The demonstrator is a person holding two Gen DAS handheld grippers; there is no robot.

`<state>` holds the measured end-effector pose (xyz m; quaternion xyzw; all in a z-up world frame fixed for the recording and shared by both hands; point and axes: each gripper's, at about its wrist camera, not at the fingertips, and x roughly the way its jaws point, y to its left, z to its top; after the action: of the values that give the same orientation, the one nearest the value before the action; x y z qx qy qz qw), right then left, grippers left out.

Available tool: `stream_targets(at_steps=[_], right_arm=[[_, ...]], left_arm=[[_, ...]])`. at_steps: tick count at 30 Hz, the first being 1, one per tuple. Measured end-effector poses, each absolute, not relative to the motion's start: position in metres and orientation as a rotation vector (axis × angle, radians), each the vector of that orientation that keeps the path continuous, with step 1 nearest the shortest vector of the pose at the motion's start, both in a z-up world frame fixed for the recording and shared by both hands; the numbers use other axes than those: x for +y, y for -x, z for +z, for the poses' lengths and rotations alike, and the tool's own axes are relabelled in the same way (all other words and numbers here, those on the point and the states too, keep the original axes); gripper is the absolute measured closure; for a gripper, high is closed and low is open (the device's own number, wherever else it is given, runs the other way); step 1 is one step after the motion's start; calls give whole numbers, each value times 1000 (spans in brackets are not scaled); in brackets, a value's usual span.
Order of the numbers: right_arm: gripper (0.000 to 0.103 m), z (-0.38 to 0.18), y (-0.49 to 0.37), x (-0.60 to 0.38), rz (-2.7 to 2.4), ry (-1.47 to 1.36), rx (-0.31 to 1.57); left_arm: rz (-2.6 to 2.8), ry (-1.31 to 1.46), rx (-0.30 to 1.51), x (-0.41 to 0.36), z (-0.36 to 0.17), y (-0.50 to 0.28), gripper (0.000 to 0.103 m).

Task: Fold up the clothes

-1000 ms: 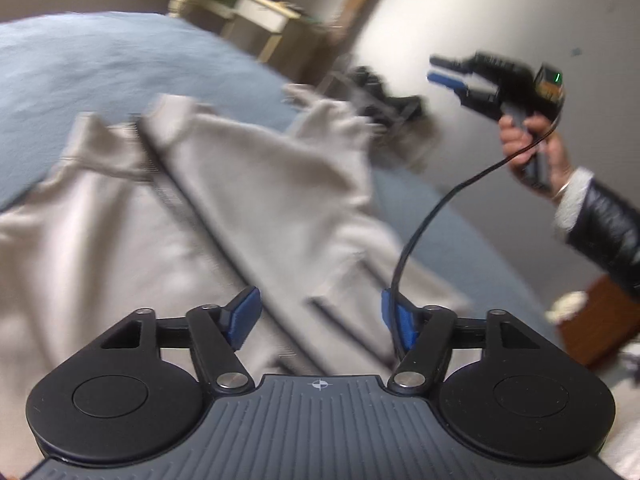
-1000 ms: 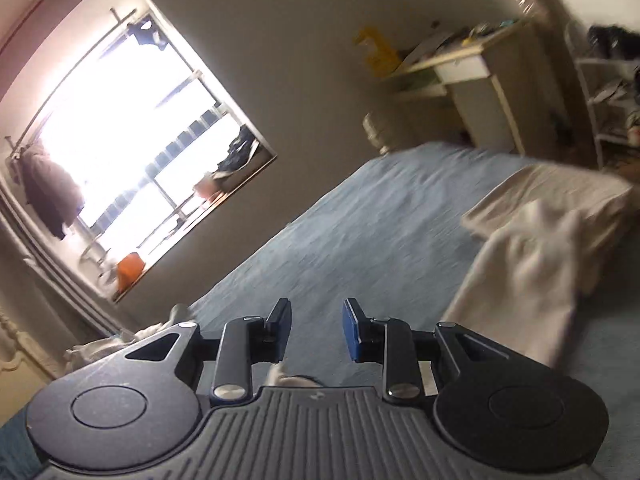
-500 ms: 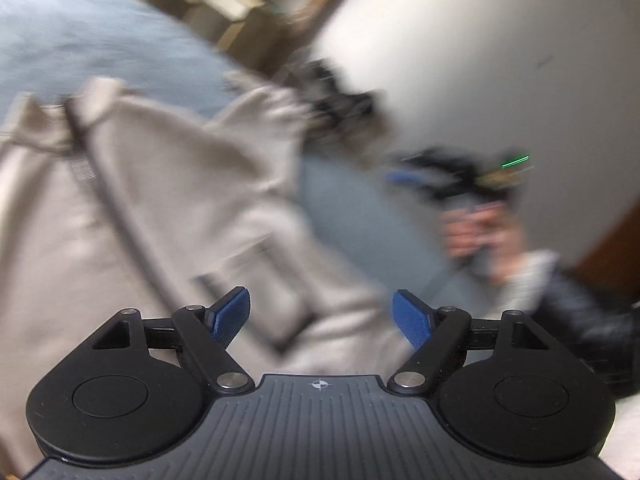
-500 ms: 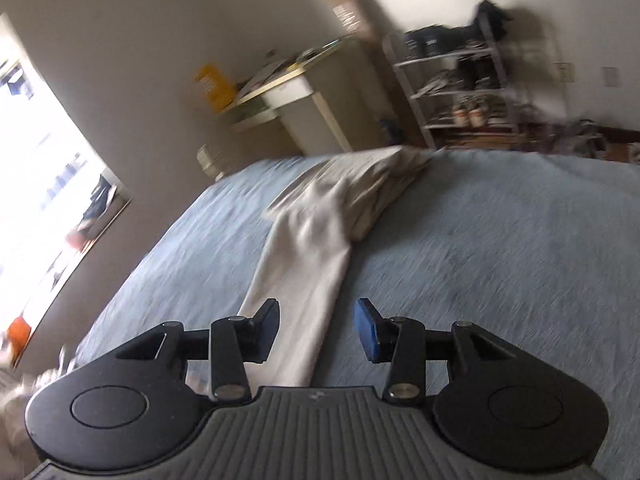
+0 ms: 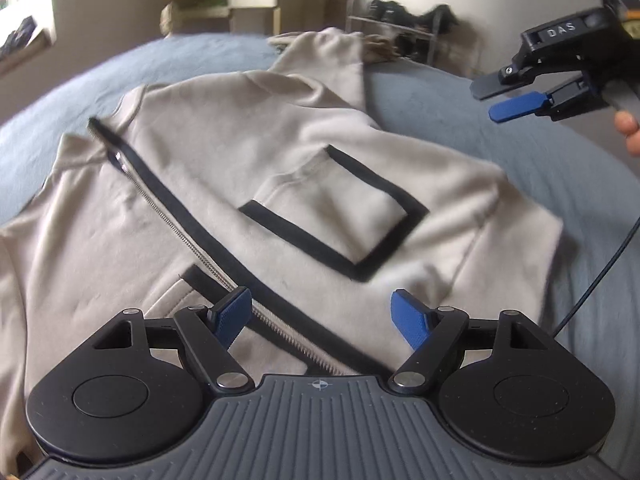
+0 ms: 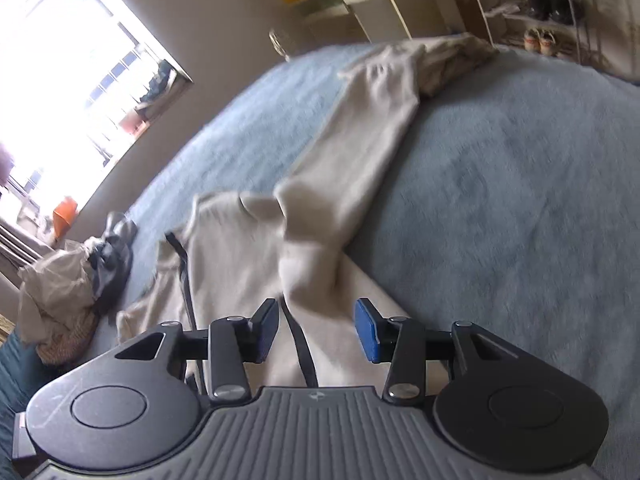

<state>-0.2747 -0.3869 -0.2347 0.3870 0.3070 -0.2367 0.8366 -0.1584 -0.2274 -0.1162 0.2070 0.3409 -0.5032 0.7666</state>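
The beige zip jacket (image 5: 248,184) lies spread flat on the blue bed (image 6: 500,184), one sleeve (image 6: 360,148) stretched out, nothing folded yet. My left tongs (image 5: 320,314) gape wide; my right tongs (image 6: 316,328) hang half open, both empty.

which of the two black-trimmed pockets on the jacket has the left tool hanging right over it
The lower pocket beside the zipper, just ahead of the open left tool. The other pocket, a full black-edged rectangle, lies farther off toward the right tool.
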Motion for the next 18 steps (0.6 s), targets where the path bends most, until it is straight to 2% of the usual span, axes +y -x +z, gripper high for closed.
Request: stream_targets(at_steps=[8,18], right_arm=[[58,-259,319,-347,-523,-937,721],[57,-294,330,-309,-471,-1073,821]], left_arm=[[-1170,-507,677,-213,-112,169,25],[-1251,-561,680,-221,-123,195,25]])
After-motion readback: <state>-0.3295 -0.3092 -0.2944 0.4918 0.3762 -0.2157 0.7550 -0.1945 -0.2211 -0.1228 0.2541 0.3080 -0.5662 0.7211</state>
